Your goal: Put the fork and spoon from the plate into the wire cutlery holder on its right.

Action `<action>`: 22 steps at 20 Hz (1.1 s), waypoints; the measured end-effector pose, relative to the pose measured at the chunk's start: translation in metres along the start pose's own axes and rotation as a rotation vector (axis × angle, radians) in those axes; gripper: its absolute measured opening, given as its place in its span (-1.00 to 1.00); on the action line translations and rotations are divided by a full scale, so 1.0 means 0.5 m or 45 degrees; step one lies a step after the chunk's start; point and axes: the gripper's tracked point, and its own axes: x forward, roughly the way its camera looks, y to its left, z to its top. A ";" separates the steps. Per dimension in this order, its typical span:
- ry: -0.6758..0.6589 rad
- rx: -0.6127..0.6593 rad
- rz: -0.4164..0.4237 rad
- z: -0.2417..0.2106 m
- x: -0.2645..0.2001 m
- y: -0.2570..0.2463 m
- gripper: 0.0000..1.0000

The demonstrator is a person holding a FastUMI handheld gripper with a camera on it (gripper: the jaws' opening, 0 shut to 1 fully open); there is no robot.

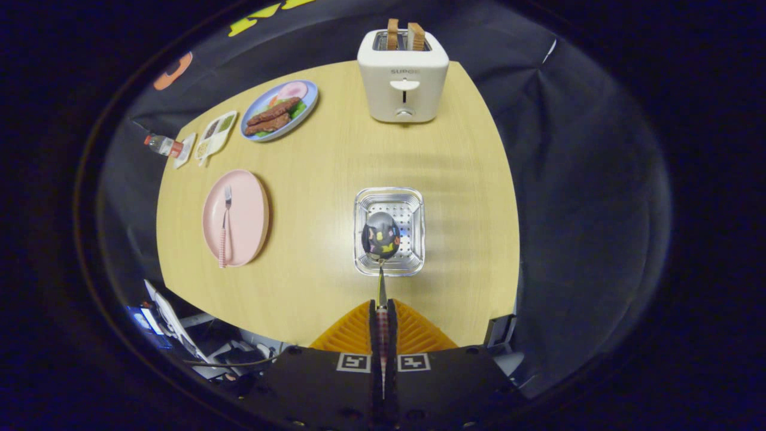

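- Spoon (381, 239) first: we see a shiny bowl mirroring the booth, a thin metal neck, and a handle with a red-and-white checked pattern.
- We hold its handle clenched between the two fingers of the gripper (383, 311), both pressing on it from either side.
- Its long axis runs straight ahead along the fingers, bowl end pointing away from us and handle end back toward the camera.
- We see the bowl over the holder (389, 231), a shiny rectangular basket with a perforated floor; whether the bowl touches it, we cannot tell.
- The fork (225, 226) lies on the pink plate (248, 215), well to the left of the holder, with the same checked handle.
- We read its long axis as roughly parallel to the spoon's, tines toward the far side of the table (335, 155) and handle toward us.
- Beyond the holder we see a white toaster (403, 75) with two slices standing in its slots.
- Far left of that sits a blue plate (279, 110) of food.
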 end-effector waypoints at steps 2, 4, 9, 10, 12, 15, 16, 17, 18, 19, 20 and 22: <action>0.052 -0.007 0.012 0.019 0.017 -0.003 -0.97; 0.130 -0.027 0.018 0.033 0.038 -0.005 -0.97; 0.279 -0.042 0.014 0.060 0.082 0.005 -0.97; 0.302 -0.052 0.012 0.063 0.082 0.008 -0.97; 0.292 -0.074 0.001 0.077 0.084 0.014 -0.97; 0.307 -0.093 -0.030 0.077 0.084 0.014 -0.92; 0.308 -0.093 -0.032 0.075 0.083 0.015 -0.92; 0.308 -0.090 -0.036 0.073 0.083 0.013 -0.84; 0.302 -0.086 -0.046 0.075 0.085 0.010 -0.84; 0.295 -0.084 -0.055 0.075 0.082 0.007 -0.82; 0.296 -0.084 -0.065 0.070 0.078 0.003 -0.81; 0.256 -0.082 -0.056 0.072 0.072 0.009 -0.79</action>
